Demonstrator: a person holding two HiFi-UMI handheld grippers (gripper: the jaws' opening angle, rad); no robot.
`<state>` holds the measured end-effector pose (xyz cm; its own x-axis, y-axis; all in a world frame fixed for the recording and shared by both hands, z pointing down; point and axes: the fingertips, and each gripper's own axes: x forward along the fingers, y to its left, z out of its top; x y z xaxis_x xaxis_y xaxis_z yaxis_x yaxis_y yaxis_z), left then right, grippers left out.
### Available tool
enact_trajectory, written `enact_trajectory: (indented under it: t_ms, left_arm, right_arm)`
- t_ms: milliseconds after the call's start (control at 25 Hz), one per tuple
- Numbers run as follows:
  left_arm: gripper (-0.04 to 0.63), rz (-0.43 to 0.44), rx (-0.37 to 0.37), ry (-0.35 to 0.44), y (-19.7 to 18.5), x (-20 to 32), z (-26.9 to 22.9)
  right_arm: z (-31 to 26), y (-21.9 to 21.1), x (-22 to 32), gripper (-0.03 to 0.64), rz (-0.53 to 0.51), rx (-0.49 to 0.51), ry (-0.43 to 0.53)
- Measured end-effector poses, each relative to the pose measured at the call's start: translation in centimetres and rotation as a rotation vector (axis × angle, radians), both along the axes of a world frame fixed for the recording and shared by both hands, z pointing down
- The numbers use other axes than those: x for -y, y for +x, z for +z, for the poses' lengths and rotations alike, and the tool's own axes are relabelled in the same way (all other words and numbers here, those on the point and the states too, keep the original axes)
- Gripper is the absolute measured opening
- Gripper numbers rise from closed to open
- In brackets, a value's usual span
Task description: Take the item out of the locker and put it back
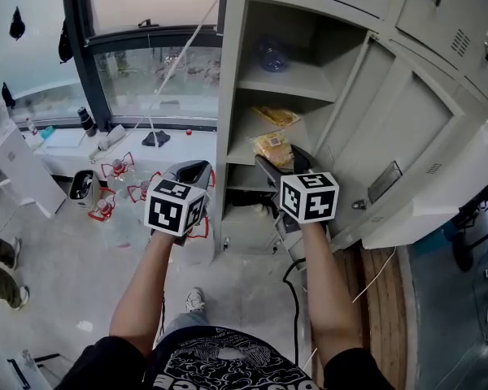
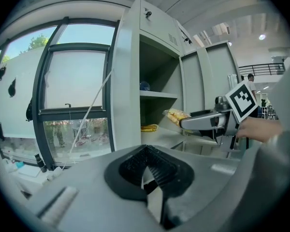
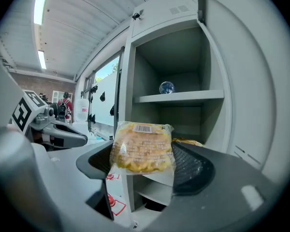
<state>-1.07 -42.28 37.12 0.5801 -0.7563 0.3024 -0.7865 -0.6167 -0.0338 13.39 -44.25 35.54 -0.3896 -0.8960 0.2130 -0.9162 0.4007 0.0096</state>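
A yellow snack packet (image 3: 142,149) in clear wrap sits upright between the pads of my right gripper (image 3: 142,153), which is shut on it just in front of the open grey locker (image 1: 232,96). In the head view the packet (image 1: 272,148) hangs before the middle shelf. A second yellow packet (image 1: 276,117) lies on that shelf. A bluish round thing (image 1: 272,55) rests on the upper shelf. My left gripper (image 1: 191,169) is held to the left of the locker, its jaws together with nothing in them (image 2: 147,170).
The locker door (image 1: 407,136) stands swung open to the right. Something dark (image 1: 248,197) lies in the lower compartment. Bottles with red frames (image 1: 118,169) stand on the floor by the window, and a black cable (image 1: 293,299) runs past my feet.
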Motion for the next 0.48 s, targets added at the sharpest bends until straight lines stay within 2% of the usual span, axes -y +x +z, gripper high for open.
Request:
enact_trajectory:
  t_ms: [480]
  left_arm:
    - [0.0, -0.054, -0.027, 0.012, 0.3, -4.0, 0.0]
  right_arm:
    - [0.0, 0.5, -5.5, 0.38, 0.008, -0.01, 0.045]
